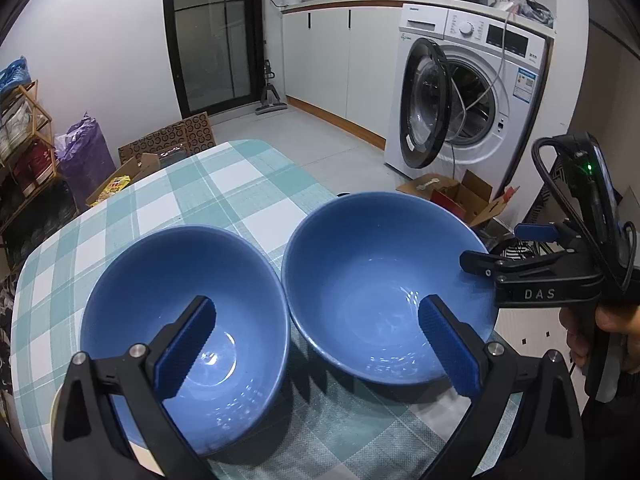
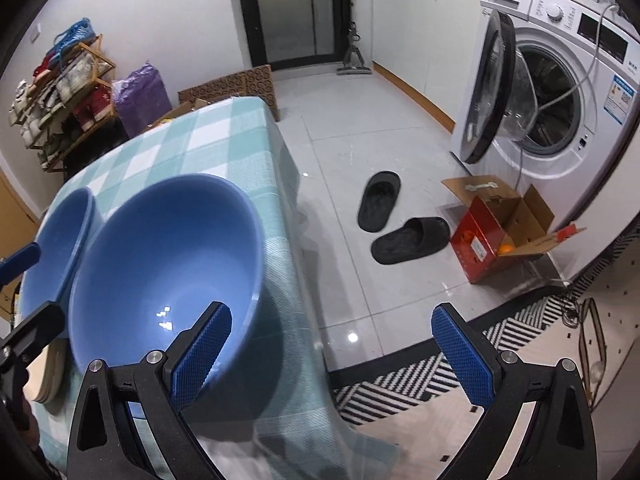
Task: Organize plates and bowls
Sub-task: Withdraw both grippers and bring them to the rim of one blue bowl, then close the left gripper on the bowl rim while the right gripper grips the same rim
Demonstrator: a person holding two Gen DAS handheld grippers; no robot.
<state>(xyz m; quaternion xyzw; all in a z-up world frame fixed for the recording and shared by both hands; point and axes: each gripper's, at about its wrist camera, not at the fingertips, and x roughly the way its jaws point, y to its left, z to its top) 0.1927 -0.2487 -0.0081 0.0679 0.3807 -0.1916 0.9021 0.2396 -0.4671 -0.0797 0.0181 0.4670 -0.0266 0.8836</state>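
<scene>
Two blue bowls stand side by side on the checked tablecloth. My left gripper is open above them, one finger over the left bowl and the other over the right bowl, holding nothing. My right gripper is open at the table's right edge, its left finger over the near rim of the right bowl. The left bowl lies beyond it. Cream plates are stacked by the left bowl's near side. The right gripper also shows by the right bowl's rim, held by a hand.
The table's right edge drops to a tiled floor with two black slippers and an open red cardboard box. A washing machine with its door open stands beyond. A shoe rack and a purple bag sit behind the table.
</scene>
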